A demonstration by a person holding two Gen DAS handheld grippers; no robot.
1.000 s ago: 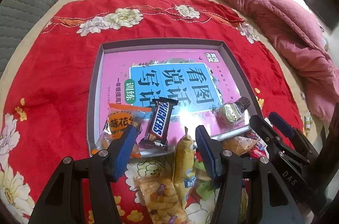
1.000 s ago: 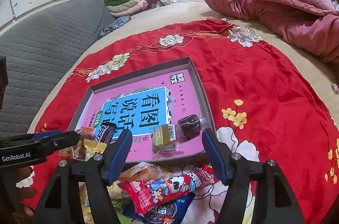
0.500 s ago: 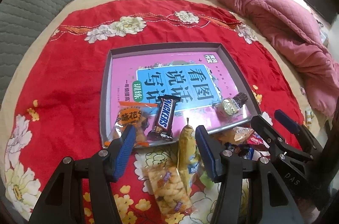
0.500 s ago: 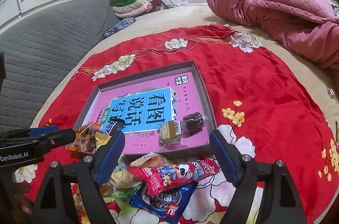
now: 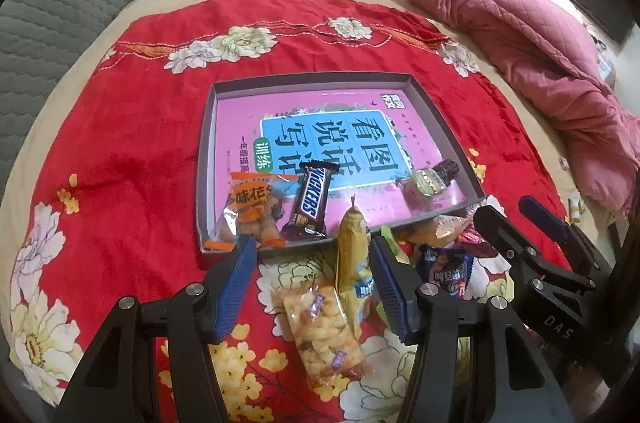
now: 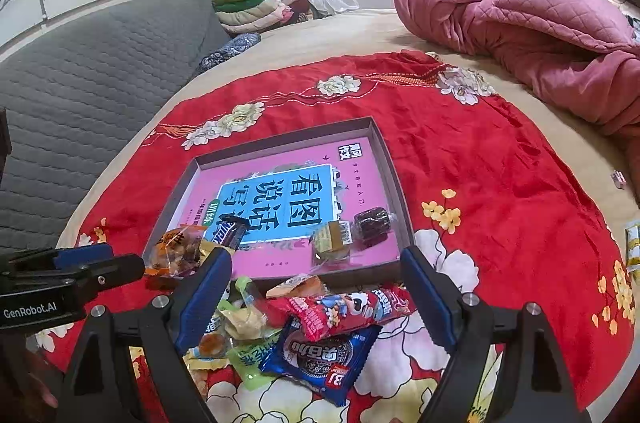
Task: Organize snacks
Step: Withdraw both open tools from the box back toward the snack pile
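A grey tray [image 5: 206, 159] with a pink book as its floor lies on the red cloth. In it are an orange snack bag [image 5: 250, 211], a Snickers bar [image 5: 311, 199], a gold-wrapped sweet [image 5: 424, 183] and a dark cake [image 5: 448, 168]. Before the tray's near rim lies a loose pile: a yellow packet [image 5: 352, 263], a clear bag of puffs [image 5: 320, 331], a red packet [image 6: 348, 307] and a blue Oreo-style packet [image 6: 320, 351]. My left gripper [image 5: 312, 259] is open around the yellow packet, above it. My right gripper [image 6: 316, 279] is open and empty over the pile.
The red flowered cloth [image 5: 120, 151] covers a beige bed. A pink quilt [image 5: 540, 63] is bunched at the right. A grey padded headboard [image 6: 88, 63] runs along the left, with folded clothes [image 6: 252, 3] behind. Small packets [image 6: 632, 243] lie off the cloth at far right.
Both grippers have drawn back and up from the tray, so more of the snack pile shows. Both stay open. No snack has moved.
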